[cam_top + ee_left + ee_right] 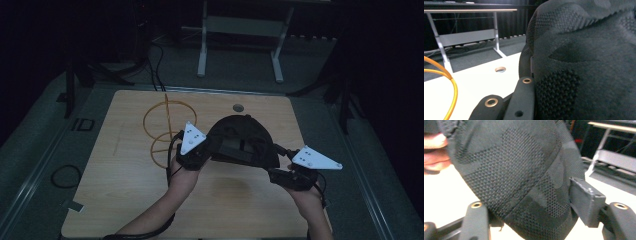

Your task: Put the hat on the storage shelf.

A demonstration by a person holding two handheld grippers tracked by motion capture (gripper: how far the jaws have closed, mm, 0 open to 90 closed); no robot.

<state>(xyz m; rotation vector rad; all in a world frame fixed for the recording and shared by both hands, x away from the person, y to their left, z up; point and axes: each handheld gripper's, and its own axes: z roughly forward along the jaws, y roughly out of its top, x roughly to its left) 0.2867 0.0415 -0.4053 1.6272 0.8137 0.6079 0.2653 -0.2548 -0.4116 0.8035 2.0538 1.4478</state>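
Observation:
A black knit cap point(240, 137) hangs above the wooden table point(125, 195), held between both grippers. My left gripper point(209, 150) is shut on the cap's left edge. In the left gripper view one jaw of the left gripper point(534, 86) presses against the cap point(586, 62), and the other jaw is hidden behind the fabric. My right gripper point(276, 167) grips the right edge. In the right gripper view the cap point(519, 170) fills the gap between the jaws of the right gripper point(529, 212). Fingers of the other hand point(434, 152) show at the upper left.
An orange wire stand point(167, 127) point(451, 82) sits on the table behind the left gripper. A round cable hole point(238, 107) point(500, 69) lies near the far edge. A white desk frame point(240, 30) stands beyond, and a cable loop point(65, 176) lies on the floor at left.

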